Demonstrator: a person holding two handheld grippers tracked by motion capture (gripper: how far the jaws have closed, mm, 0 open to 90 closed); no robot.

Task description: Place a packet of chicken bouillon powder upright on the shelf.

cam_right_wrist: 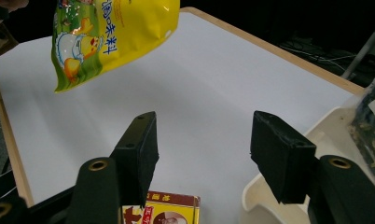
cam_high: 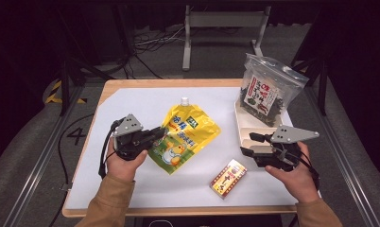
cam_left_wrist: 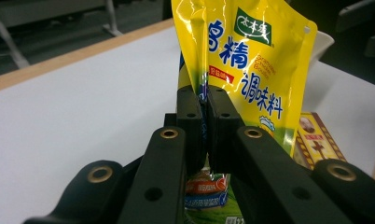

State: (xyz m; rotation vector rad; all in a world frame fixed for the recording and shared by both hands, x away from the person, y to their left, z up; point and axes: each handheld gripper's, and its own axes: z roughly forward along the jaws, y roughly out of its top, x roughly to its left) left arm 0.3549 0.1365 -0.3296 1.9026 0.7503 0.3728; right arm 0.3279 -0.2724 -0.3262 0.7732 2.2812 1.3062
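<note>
White tabletop [cam_high: 131,101]: left gripper [cam_high: 160,134] jaws clamp yellow pouch [cam_high: 188,135]; right gripper [cam_high: 252,144] jaws open, empty.

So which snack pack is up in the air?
The yellow pouch, pinched by the left gripper and lifted. The dark seaweed bag stands in the tray, and the small box lies flat.
</note>
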